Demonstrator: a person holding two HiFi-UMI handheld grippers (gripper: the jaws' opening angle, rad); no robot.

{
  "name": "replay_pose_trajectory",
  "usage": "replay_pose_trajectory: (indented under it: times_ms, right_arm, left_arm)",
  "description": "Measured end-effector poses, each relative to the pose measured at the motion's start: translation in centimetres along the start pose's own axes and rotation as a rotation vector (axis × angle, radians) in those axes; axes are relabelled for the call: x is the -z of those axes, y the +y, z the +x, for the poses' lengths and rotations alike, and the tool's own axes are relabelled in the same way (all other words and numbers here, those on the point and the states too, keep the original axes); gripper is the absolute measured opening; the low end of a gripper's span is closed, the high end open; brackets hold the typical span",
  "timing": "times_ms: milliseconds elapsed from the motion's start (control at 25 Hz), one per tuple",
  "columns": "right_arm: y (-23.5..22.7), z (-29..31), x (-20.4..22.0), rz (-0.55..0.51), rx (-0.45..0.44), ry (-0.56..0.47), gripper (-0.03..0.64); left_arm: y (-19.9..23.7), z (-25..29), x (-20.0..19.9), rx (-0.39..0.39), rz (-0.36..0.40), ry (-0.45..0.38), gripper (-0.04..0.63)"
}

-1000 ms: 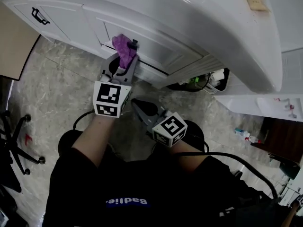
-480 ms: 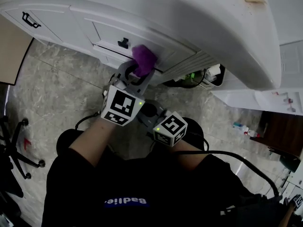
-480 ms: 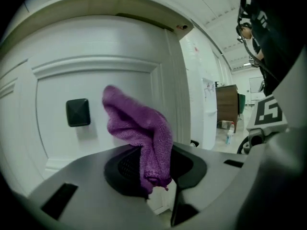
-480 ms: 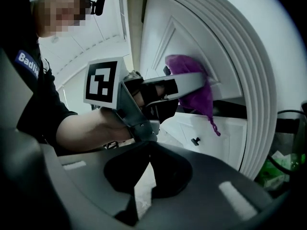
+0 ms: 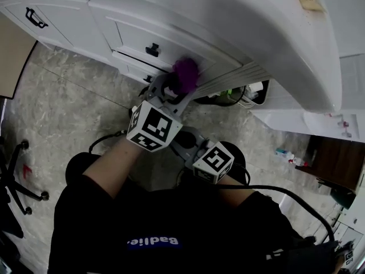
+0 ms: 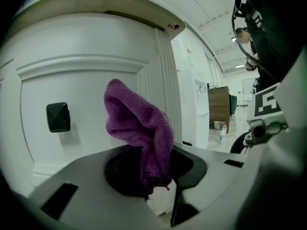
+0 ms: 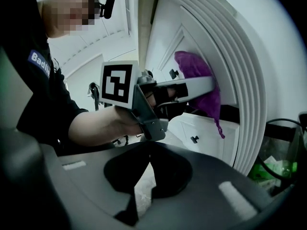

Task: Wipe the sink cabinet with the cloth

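The white sink cabinet (image 5: 131, 39) fills the top of the head view, with a black knob (image 5: 152, 51) on its drawer panel. My left gripper (image 5: 174, 85) is shut on a purple cloth (image 5: 185, 73) and holds it against the panel's right edge, next to the fluted column (image 5: 231, 73). In the left gripper view the cloth (image 6: 136, 121) rises from between the closed jaws of the left gripper (image 6: 154, 166), right of the knob (image 6: 58, 117). My right gripper (image 5: 181, 135) hangs lower, just behind the left one, shut and empty. The right gripper view shows the right gripper (image 7: 149, 151) pointing at the cloth (image 7: 199, 80).
A marbled tile floor (image 5: 68, 107) lies below the cabinet. Green items and cables (image 5: 236, 93) sit in the gap under the column. An office chair base (image 5: 17, 178) stands at the left. A small bottle (image 5: 285, 153) and dark wooden furniture (image 5: 336, 164) are at the right.
My left gripper has carried the cloth rightward across the cabinet front, from left of the knob past it to the panel's right edge. The right gripper has barely shifted.
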State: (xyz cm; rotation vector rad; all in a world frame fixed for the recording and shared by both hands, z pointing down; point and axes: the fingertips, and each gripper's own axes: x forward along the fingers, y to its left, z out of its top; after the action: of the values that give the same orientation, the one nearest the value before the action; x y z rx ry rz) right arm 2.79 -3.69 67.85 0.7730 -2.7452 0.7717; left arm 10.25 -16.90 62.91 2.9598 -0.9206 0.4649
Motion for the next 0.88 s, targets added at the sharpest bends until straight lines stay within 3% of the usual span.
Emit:
replay_pose_trajectory:
  times_ms: [120, 280, 400, 480, 640, 880]
  right_arm:
    - [0.4, -1.2, -1.6, 0.020, -0.014, -0.016, 0.002]
    - [0.0, -3.1, -2.5, 0.000, -0.004, -0.004, 0.002]
    - [0.0, -4.3, -2.4, 0.020, 0.004, -0.012, 0.002]
    - [-0.1, -4.8, -2.6, 0.022, 0.018, -0.030, 0.002]
    - [-0.3, -4.3, -3.4, 0.031, 0.021, -0.073, 0.002]
    - [0.3, -3.2, -3.0, 0.042, 0.001, -0.075, 0.002]
  left_arm:
    - [-1.0, 0.2, -0.2, 0.047, -0.027, -0.020, 0.107]
    - [-3.3, 0.3, -0.2, 0.123, 0.005, -0.019, 0.107]
    - [-3.5, -0.3, 0.6, 0.122, -0.002, -0.017, 0.107]
    - [-1.8, -1.6, 2.0, 0.068, -0.048, -0.020, 0.107]
    - [5.1, -5.3, 6.4, -0.118, -0.223, -0.042, 0.107]
    - [14.9, -9.1, 15.0, -0.428, -0.214, 0.091, 0.107]
